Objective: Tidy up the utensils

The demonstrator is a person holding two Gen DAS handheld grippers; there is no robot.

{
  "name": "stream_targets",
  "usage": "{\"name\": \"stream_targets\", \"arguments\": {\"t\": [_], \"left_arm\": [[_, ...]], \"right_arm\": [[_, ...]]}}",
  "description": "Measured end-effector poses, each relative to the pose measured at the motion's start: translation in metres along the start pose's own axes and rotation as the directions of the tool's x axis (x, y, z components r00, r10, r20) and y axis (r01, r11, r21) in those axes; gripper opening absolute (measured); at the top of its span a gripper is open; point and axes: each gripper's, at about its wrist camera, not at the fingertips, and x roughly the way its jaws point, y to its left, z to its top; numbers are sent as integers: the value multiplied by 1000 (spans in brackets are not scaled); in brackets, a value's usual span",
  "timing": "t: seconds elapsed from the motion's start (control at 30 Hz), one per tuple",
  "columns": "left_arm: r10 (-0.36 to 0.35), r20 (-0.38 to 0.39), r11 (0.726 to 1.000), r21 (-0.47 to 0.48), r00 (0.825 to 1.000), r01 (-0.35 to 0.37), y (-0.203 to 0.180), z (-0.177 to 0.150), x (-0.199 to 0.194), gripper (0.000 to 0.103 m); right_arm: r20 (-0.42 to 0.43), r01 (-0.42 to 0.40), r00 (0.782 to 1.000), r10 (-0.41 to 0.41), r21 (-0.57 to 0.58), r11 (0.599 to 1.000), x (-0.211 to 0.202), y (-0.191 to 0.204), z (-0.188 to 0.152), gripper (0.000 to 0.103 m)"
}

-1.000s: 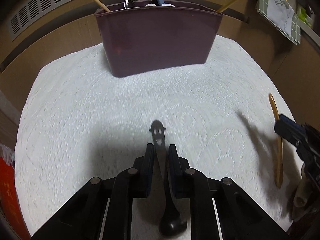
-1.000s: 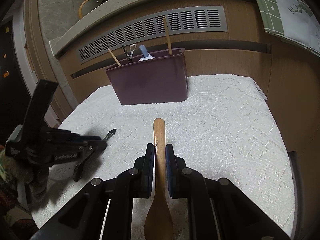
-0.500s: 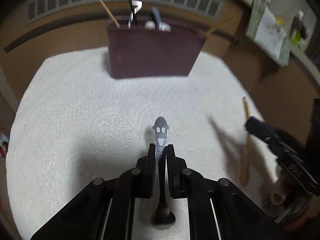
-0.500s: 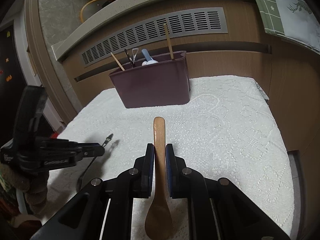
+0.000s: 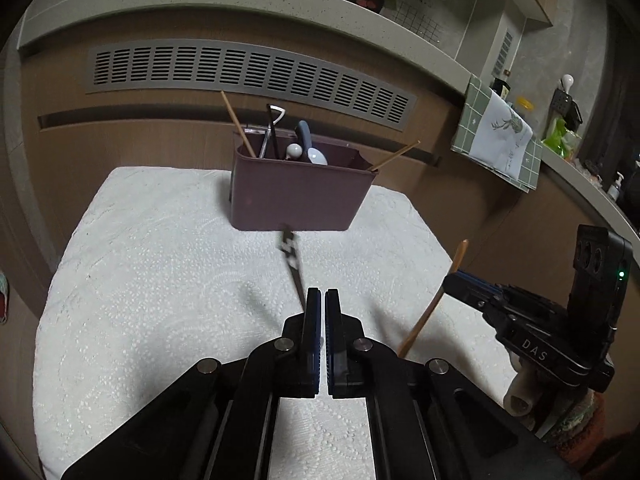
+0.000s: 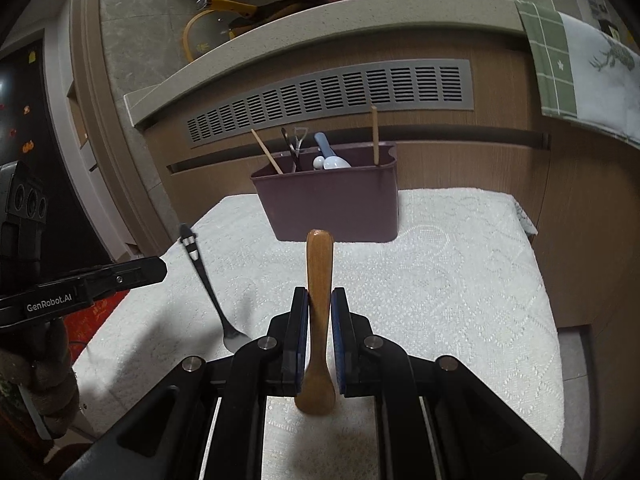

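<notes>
Task partly done, to judge from the maroon utensil holder (image 5: 300, 200). Already standing inside it: two wooden chopsticks (image 5: 238, 124) at opposite ends, a thin metal tool (image 5: 274, 120), a blue-handled utensil (image 5: 302, 132) and a white ceramic spoon (image 5: 316, 156). Not yet inside: a wooden spoon (image 6: 319, 264) and a metal spoon (image 5: 294, 264), both in front of the holder, above the white lace cloth (image 5: 160, 280) under it. Nothing else loose on the cloth in front of the holder, so probably only these two left to put away.

Right gripper (image 6: 320, 296): closed on the handle of the wooden spoon, with only the width of the handle between the pads. Handle end toward the holder, bowl toward the camera, the whole spoon clear of the cloth and well short of the holder.

Left gripper (image 5: 323, 296): shut, pads almost meeting, with only a thin bare slit between them. Nothing visible inside that slit. Metal spoon blurred and slanting just beside the left finger, outside the pads, handle end toward the front wall of the holder. In the right wrist view, the same spoon just past the tip of this gripper, bowl low near the cloth. Likely slipped out of the grip; any remaining contact with the finger not possible to tell. If so, a new pick needed before going to the holder.
</notes>
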Motion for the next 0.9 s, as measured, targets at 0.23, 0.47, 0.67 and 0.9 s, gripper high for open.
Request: {"name": "stream_targets", "arguments": {"t": [0.23, 0.47, 0.67, 0.9], "left_arm": [[71, -81, 994, -71, 994, -77, 34, -11, 25, 3], [-47, -174, 998, 24, 984, 52, 48, 22, 94, 5], [-25, -269, 997, 65, 963, 44, 65, 36, 147, 6], [-73, -318, 997, -53, 945, 59, 104, 5, 114, 6]], "right_arm": [[-10, 26, 1000, -26, -22, 999, 1, 4, 0, 11], [-22, 40, 999, -41, -26, 999, 11, 2, 4, 11], [-40, 81, 996, -81, -5, 997, 14, -5, 6, 11], [-89, 97, 991, -96, 11, 995, 36, -19, 11, 12]]}}
